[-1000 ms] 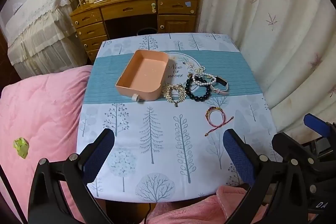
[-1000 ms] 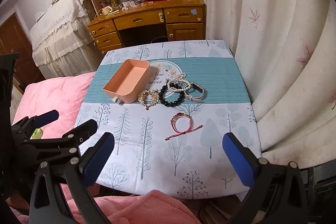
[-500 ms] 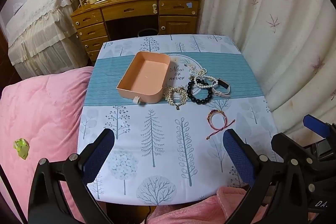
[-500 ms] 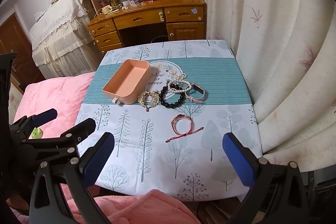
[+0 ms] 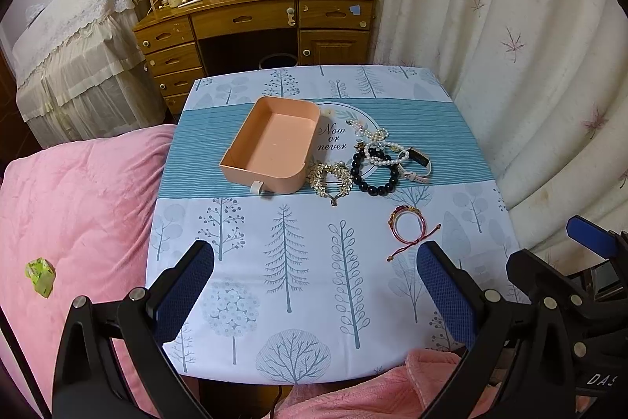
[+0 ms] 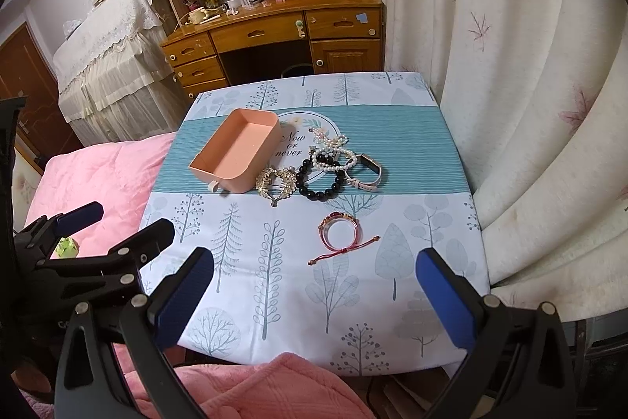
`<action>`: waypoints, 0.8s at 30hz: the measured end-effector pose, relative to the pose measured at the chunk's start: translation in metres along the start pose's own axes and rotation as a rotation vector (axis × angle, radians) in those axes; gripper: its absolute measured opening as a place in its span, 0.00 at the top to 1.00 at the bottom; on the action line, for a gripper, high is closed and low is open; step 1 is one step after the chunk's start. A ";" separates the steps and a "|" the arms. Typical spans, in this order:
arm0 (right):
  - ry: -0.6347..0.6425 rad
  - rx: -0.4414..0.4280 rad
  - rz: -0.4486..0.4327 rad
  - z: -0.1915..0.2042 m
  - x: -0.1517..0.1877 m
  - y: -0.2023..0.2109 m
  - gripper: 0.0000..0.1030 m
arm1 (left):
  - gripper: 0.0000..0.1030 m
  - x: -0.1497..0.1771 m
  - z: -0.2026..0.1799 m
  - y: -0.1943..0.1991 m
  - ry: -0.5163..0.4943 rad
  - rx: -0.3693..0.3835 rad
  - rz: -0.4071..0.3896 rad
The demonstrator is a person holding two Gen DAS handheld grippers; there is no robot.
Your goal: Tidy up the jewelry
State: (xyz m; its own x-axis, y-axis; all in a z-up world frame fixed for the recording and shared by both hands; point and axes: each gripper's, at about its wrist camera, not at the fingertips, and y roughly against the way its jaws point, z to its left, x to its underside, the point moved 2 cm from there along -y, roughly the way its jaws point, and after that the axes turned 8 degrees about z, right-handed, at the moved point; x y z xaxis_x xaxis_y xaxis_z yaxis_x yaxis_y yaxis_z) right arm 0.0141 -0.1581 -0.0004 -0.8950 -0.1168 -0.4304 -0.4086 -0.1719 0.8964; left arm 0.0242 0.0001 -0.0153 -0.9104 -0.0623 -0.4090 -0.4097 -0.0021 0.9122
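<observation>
Jewelry lies in a loose cluster right of centre on the worktop (image 5: 243, 305), which is covered by a cloth printed with trees and a teal stripe. In the left wrist view, a gold leaf-shaped piece (image 5: 331, 179) sits just beside the right front corner of a pink tray (image 5: 271, 148), which holds nothing. Right of the gold piece a black bead bracelet (image 5: 373, 175) touches a pearl strand (image 5: 378, 152), and a small watch with a pale strap (image 5: 414, 167) rests at the right edge of the cluster. A red cord bracelet (image 5: 408, 226) lies apart from the rest, lower in the frame, on the white part of the cloth.

The left claw (image 5: 314, 301) fills the bottom of its own view, its blue-padded fingers spread wide over the near edge of the worktop with nothing between them. The right claw (image 6: 314, 301) is likewise spread wide and grips nothing; in its view the red cord bracelet (image 6: 341, 230) lies just above the gap between the fingers, and the left claw (image 6: 117, 234) shows at the lower left. A pink blanket (image 5: 78, 207) lies left of the worktop, a wooden desk (image 5: 255, 22) stands at the top of the frame, and pale curtains (image 5: 510, 46) hang on the right.
</observation>
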 end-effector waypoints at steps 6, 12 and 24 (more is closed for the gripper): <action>-0.002 0.000 0.001 0.000 0.000 0.001 0.00 | 0.01 0.000 0.000 0.000 0.000 0.001 -0.001; 0.000 -0.002 0.002 -0.001 -0.001 0.002 0.00 | 0.01 -0.001 0.000 -0.001 0.000 0.000 -0.002; 0.000 -0.003 0.003 0.000 0.000 0.001 0.00 | 0.01 -0.001 0.000 0.000 0.001 -0.002 -0.003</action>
State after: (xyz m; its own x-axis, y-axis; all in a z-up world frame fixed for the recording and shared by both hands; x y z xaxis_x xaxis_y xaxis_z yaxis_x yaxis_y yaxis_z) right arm 0.0142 -0.1583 0.0003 -0.8962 -0.1174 -0.4279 -0.4055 -0.1744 0.8973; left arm 0.0253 0.0005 -0.0149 -0.9091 -0.0634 -0.4117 -0.4122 -0.0044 0.9111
